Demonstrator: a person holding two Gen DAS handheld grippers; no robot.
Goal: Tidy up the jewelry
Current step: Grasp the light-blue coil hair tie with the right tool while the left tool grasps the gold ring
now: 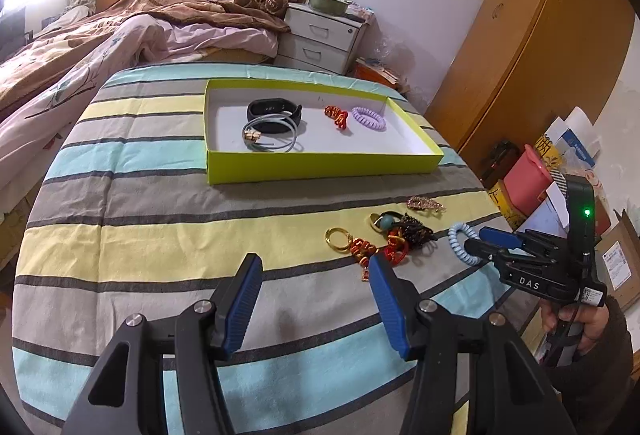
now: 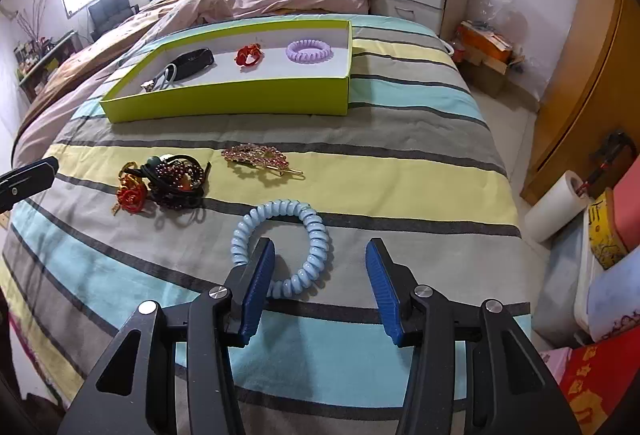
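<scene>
While my right hand-held gripper [image 2: 320,275] sits low near the right edge of the bed [image 2: 420,163], its jaws are released and wide, with the blue coil band [image 2: 280,239] lying half between them, I think so I can pinch its near side. My left hand-held gripper [image 1: 316,299] is released too and holds nothing. The green box [image 1: 320,165] near the far edge already holds some pieces. A tangled pile [image 2: 168,183] and a sparkly clip [image 2: 260,159] wait on the cover. Open striped cloth lies between the band and the box.
</scene>
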